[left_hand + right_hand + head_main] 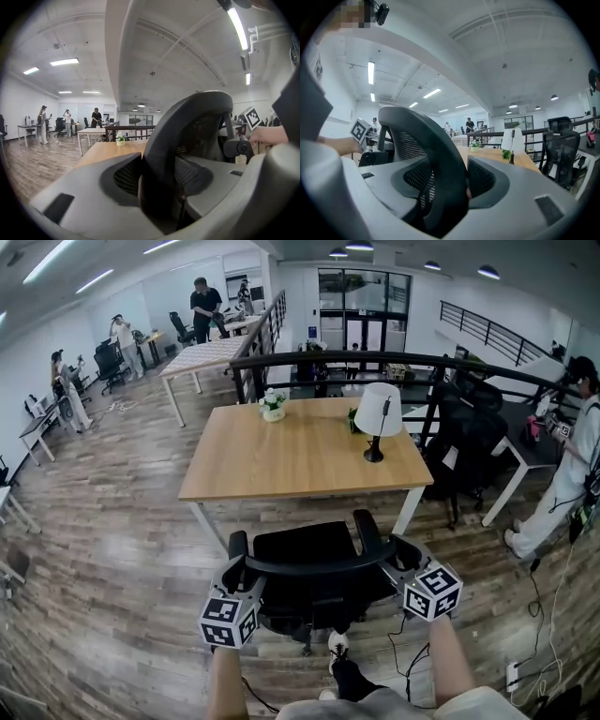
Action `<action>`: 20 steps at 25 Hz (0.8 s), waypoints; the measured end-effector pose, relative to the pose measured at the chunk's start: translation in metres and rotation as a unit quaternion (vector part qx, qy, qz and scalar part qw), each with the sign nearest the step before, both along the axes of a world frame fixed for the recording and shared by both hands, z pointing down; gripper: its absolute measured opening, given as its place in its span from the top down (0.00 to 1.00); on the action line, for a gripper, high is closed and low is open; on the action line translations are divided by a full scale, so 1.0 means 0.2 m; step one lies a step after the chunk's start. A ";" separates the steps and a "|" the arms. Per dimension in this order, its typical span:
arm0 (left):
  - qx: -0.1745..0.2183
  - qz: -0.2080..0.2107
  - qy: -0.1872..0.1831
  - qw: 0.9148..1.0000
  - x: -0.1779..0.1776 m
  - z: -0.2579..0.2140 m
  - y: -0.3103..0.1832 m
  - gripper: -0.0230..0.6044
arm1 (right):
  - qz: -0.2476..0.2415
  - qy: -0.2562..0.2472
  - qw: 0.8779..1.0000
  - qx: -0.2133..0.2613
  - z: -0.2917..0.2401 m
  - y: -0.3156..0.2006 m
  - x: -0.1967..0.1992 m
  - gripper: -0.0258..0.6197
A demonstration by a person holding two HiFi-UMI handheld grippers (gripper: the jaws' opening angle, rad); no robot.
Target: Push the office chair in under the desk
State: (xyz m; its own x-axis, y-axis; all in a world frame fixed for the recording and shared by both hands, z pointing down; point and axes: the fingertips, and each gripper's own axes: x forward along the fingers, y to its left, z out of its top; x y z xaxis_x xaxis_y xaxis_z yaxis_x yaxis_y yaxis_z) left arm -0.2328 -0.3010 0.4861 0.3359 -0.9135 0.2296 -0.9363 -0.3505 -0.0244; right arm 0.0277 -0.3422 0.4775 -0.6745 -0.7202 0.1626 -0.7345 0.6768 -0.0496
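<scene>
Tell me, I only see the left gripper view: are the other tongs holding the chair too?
Observer: Yes. The right tongs are clamped on the back rim of the office chair, at its right end.
Operator: Is the chair under the desk already?
Observer: Not yet. In the head view the seat sits just in front of the near edge of the desk.
Operator: What is hiding behind the chair back?
Observer: A lamp with a white shade stands on the right side of the desk.
</scene>
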 end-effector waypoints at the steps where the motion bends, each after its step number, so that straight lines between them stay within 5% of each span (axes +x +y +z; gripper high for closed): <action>1: 0.000 0.000 -0.001 1.000 -0.01 0.00 -0.05 0.59 | -0.001 -0.002 1.000 0.001 0.00 -0.05 -0.01 0.59; 20: -0.004 -0.010 0.004 1.000 -0.28 -0.02 -0.97 0.59 | -0.028 -0.009 1.000 -0.010 -0.02 -0.98 -0.28 0.59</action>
State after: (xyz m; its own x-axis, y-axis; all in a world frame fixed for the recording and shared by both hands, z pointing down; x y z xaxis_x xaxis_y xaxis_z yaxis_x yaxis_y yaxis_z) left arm -0.2880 -0.4956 0.4821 0.3191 -0.9182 0.2349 -0.9434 -0.3313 -0.0137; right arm -0.0278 -0.5386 0.4727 -0.7172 -0.6773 0.1641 -0.6937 0.7162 -0.0762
